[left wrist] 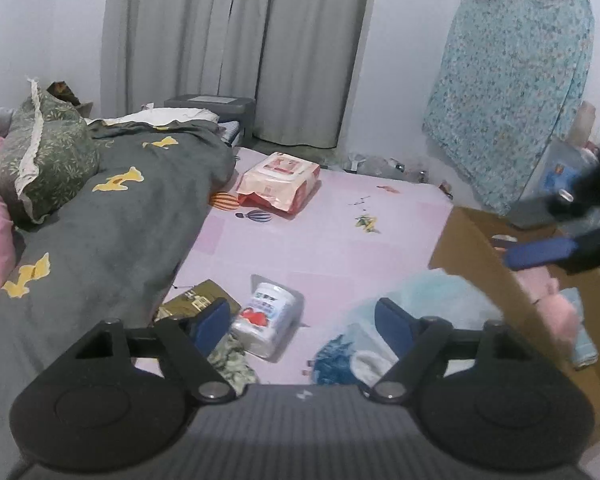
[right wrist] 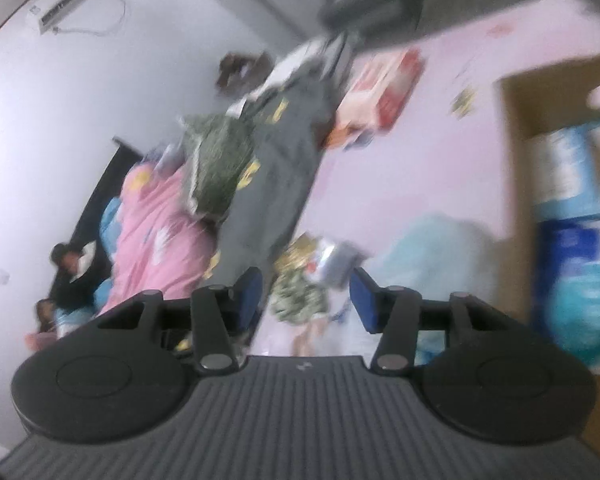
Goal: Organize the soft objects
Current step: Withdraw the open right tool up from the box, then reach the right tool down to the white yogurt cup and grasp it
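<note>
My left gripper (left wrist: 302,320) stands open over the pink bed sheet with nothing between its pads. Ahead of it lie a white wipes pack (left wrist: 268,320), a camouflage cloth (left wrist: 232,360) and a light blue bag (left wrist: 420,300). An open cardboard box (left wrist: 460,232) sits at the right with a pink plush toy (left wrist: 556,312) inside. One blue finger (left wrist: 540,251) of my right gripper shows above that box. In the blurred right wrist view my right gripper (right wrist: 306,298) is open and holds nothing. The box (right wrist: 516,128) there contains a blue pack (right wrist: 572,184).
A grey blanket (left wrist: 112,232) with yellow shapes and a green pillow (left wrist: 44,148) cover the bed's left side, beside a pink quilt (right wrist: 160,232). A pink-and-red package (left wrist: 280,180) lies further back. Curtains and a hanging floral cloth (left wrist: 512,92) line the far wall.
</note>
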A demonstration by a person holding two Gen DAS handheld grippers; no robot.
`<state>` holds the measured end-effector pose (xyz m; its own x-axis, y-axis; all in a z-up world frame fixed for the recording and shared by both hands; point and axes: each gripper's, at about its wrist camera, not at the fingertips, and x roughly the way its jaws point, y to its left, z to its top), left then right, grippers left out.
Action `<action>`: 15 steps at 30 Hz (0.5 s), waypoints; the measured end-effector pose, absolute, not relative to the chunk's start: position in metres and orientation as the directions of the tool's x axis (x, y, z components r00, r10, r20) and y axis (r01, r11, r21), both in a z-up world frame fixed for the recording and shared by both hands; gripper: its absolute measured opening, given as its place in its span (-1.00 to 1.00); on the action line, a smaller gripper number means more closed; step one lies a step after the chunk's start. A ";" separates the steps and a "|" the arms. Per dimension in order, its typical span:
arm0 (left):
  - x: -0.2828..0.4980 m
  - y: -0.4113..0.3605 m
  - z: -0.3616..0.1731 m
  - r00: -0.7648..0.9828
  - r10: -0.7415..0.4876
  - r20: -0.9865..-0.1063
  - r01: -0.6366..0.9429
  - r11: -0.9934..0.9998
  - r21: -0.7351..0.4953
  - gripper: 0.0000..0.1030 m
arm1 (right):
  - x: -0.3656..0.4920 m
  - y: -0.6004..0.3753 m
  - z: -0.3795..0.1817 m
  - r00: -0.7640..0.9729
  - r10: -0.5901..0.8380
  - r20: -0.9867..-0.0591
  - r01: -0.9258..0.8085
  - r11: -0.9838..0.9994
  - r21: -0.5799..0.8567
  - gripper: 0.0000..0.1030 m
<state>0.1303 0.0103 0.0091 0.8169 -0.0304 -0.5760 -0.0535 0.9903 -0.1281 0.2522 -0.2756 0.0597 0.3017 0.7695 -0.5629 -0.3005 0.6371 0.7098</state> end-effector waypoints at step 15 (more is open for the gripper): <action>0.240 0.023 -0.052 0.653 -0.080 -0.753 0.038 0.997 -0.073 0.14 | 0.389 -0.125 -0.046 -0.007 0.670 -0.742 -0.098 0.738 0.667 0.17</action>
